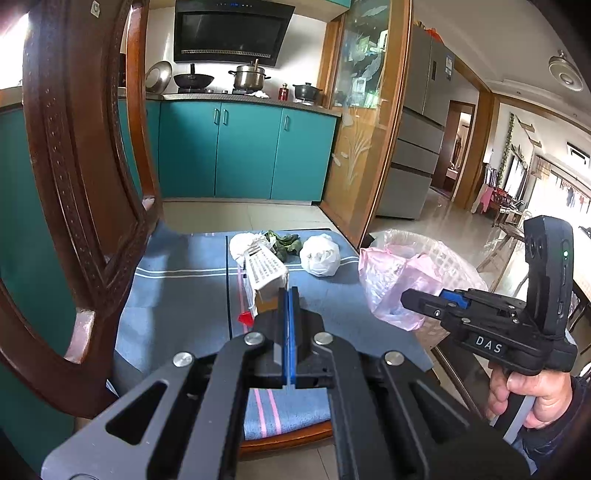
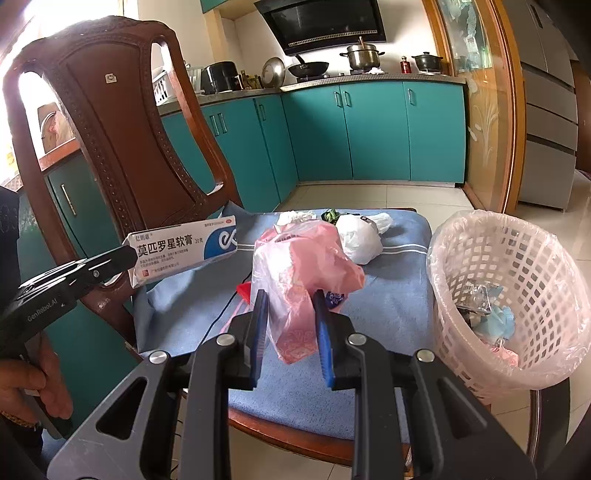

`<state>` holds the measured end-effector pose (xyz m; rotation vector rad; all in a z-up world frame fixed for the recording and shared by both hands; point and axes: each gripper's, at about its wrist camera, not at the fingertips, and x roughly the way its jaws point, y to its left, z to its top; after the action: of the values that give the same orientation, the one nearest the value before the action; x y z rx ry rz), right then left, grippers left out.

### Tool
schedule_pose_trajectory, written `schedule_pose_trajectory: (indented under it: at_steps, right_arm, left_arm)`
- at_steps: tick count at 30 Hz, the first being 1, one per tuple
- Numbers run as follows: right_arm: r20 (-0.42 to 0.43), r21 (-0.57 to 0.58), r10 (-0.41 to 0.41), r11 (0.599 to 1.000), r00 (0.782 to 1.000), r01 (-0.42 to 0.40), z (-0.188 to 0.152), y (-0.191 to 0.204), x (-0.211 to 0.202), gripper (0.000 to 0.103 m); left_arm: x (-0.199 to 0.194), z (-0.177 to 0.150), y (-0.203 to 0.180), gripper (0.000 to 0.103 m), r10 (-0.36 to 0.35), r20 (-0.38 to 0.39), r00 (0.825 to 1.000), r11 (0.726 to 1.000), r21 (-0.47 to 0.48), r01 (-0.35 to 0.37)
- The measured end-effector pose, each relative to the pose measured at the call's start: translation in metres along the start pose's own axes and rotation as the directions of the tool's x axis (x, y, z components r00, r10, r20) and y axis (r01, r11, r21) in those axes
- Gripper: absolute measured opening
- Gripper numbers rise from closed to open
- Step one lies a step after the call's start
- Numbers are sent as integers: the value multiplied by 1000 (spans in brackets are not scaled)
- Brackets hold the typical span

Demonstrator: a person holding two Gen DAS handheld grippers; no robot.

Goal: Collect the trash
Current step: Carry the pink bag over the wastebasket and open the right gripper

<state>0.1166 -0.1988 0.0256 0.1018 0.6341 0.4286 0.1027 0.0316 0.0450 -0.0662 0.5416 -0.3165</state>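
A: What does each claw have?
B: The left claw is clamped on one ointment box, lifted over the chair seat. The right claw is pinched on one pink bag, fingers partly closed round it.
A: And what's left?
B: One white bag, some green leaves and one crumpled tissue on the blue cushion. One lined basket stands just beside the seat, with scraps inside.

Teal cabinets line a kitchen under a black range hood; pale floor tiles shine in daylight. A carved wooden chair stands close, a grey refrigerator beyond.
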Motion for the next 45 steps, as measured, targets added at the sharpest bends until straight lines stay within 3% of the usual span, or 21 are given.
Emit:
schedule_pose_trajectory:
  at_steps: [17, 21, 24, 26, 27, 28, 31, 38, 45]
  right_arm:
    - [-9, -11, -4, 1000, 1000, 4, 0, -1, 1, 25]
    - [70, 44, -69, 997, 995, 66, 15, -27, -15, 25]
    - [136, 174, -168, 974, 976, 143, 28, -80, -29, 26]
    - [136, 258, -223, 949, 965, 183, 29, -112, -29, 39]
    - [111, 294, -238, 935, 965, 197, 28, -128, -26, 59]
    - [99, 327, -249, 923, 963, 205, 27, -138, -27, 70]
    - [149, 437, -280, 879, 948, 191, 24, -159, -50, 77]
    - [289, 509, -345, 846, 893, 161, 21, -168, -93, 88]
    - [270, 549, -343, 823, 900, 148, 19, -182, -90, 89]
  left_arm:
    - [1, -1, 2, 1, 7, -5, 1000, 1000, 2, -7]
    - [1, -2, 3, 1, 7, -5, 1000, 1000, 4, -7]
    - [1, -2, 2, 1, 5, -3, 1000, 1000, 9, -5]
    - [2, -3, 2, 1, 5, -3, 1000, 1000, 12, -5]
    - [2, -3, 1, 1, 4, -4, 1000, 1000, 13, -4]
    - [3, -4, 0, 1, 4, -4, 1000, 1000, 16, -4]
    - [5, -4, -5, 1, 0, -5, 1000, 999, 32, 0]
    - [12, -5, -21, 1, -28, -14, 1000, 997, 74, 29]
    - [30, 3, -79, 1, -121, -36, 992, 979, 159, 126]
